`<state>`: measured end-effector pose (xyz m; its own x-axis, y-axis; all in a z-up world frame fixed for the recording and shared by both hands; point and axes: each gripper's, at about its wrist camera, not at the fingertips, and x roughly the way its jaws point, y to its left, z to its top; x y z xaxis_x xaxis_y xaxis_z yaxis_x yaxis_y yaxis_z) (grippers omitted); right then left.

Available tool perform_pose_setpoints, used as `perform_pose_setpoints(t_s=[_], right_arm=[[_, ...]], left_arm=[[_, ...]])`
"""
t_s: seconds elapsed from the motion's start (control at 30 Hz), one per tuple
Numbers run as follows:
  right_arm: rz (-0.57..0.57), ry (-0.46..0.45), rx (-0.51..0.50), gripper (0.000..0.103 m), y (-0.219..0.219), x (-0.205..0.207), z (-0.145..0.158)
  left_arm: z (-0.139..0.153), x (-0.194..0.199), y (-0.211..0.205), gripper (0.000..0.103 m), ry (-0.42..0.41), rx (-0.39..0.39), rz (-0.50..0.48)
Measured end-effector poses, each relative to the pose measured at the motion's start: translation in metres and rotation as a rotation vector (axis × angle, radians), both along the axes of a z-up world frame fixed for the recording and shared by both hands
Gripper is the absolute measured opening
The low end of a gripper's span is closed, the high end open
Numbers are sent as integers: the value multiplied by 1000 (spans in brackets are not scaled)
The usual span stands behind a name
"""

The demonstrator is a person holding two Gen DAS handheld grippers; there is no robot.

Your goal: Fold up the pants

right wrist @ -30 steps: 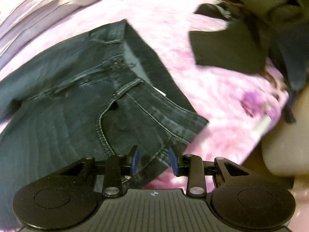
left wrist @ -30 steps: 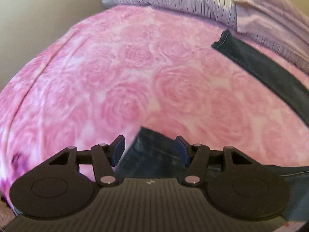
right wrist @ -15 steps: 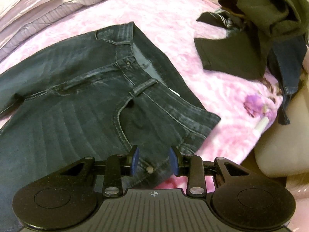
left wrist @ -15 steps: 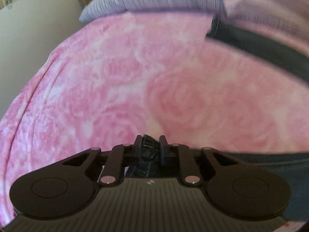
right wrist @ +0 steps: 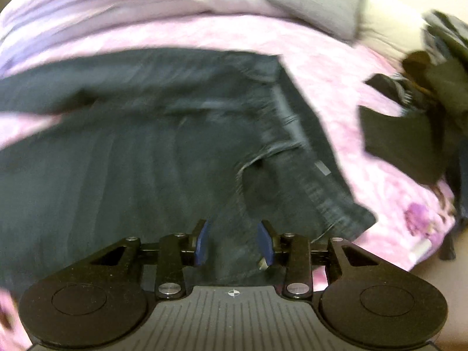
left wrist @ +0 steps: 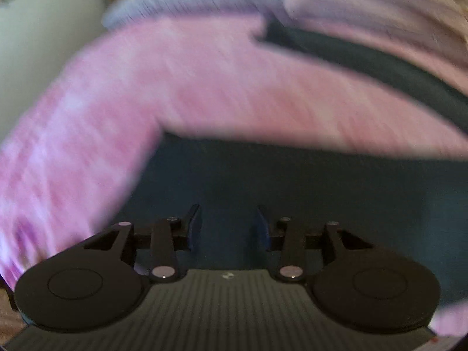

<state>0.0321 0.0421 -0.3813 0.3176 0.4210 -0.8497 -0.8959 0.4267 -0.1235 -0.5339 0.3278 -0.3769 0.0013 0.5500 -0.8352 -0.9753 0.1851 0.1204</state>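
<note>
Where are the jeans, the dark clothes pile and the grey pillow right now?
jeans (right wrist: 146,161), right wrist view, on the thigh panel.
dark clothes pile (right wrist: 409,134), right wrist view, on the flat black piece at its front.
grey pillow (right wrist: 316,3), right wrist view, on its top face.

A bed covered by a pink blanket (left wrist: 204,87) with a rose pattern fills most of both views. At its far end lie pillows in pale striped cases (left wrist: 190,0), and a grey cushion (right wrist: 316,3) rests just beside them. Beyond the blanket's left edge stands a plain pale wall (left wrist: 44,29). On the blanket's right side sits a heap of dark clothes (right wrist: 424,102). Both pictures are blurred; the light is soft and even.
</note>
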Motion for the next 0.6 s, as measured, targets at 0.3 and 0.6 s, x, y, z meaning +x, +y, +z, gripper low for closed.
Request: perform_pose_setpoints(t_s=[0.3,0.6], right_arm=[[-9,146,-101,58,-68,24,-1],[71,271,31,61,-137,3,128]], left_arm=[[25,-2,-92,40,24,-108,179],[161,84,-241,63,-63,-100,37]])
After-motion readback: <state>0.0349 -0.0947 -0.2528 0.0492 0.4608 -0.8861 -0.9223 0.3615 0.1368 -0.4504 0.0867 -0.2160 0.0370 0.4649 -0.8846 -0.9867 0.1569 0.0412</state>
